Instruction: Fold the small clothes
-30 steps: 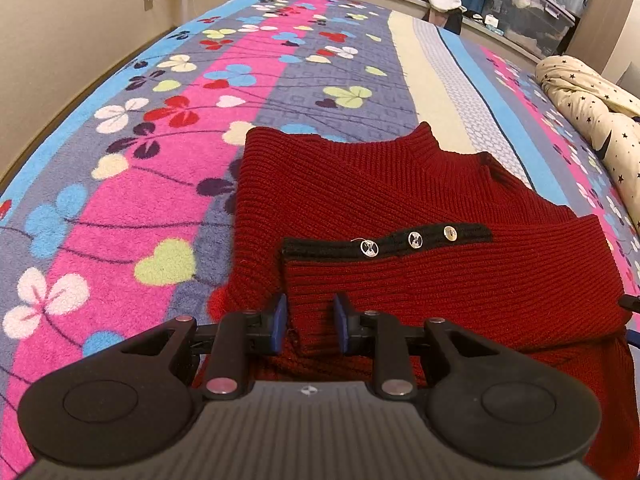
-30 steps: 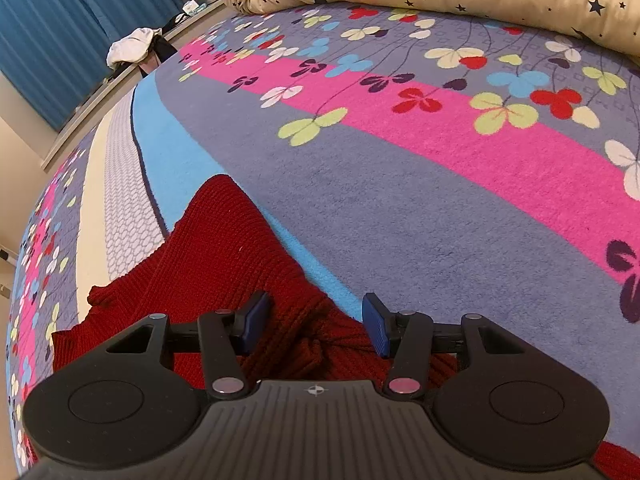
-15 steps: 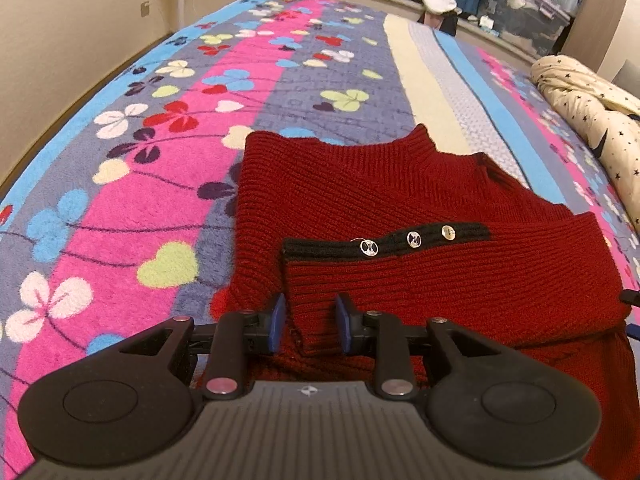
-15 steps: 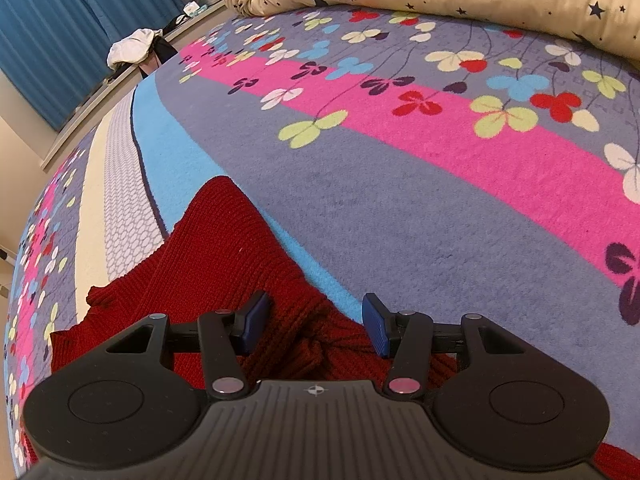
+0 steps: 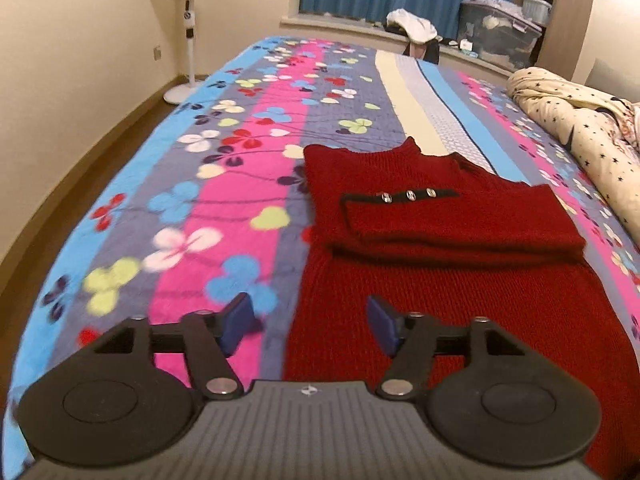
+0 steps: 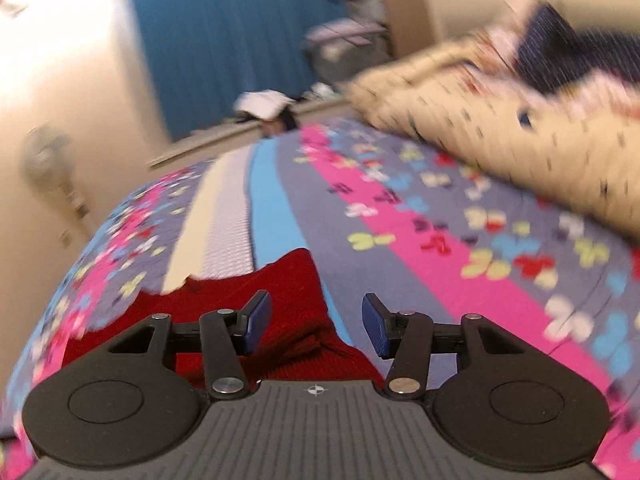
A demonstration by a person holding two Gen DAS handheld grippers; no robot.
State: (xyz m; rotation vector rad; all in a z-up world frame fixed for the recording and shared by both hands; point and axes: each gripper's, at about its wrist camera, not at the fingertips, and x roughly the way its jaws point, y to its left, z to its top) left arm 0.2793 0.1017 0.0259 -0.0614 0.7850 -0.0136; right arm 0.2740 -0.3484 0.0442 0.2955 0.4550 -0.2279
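Left wrist view: the left hand-held gripper (image 5: 308,322) hangs with its blue pads spread wide, holding nothing, above the near left edge of the dark red ribbed knit sweater (image 5: 448,248). The sweater lies flat on the flower-patterned striped bed cover (image 5: 192,208), long axis running away from the camera, collar at the far end. A sleeve with a black three-button cuff (image 5: 400,197) is folded across its chest. The right hand-held gripper (image 6: 316,326) is also wide open and empty, over the sweater's right edge (image 6: 288,300); that view is blurred.
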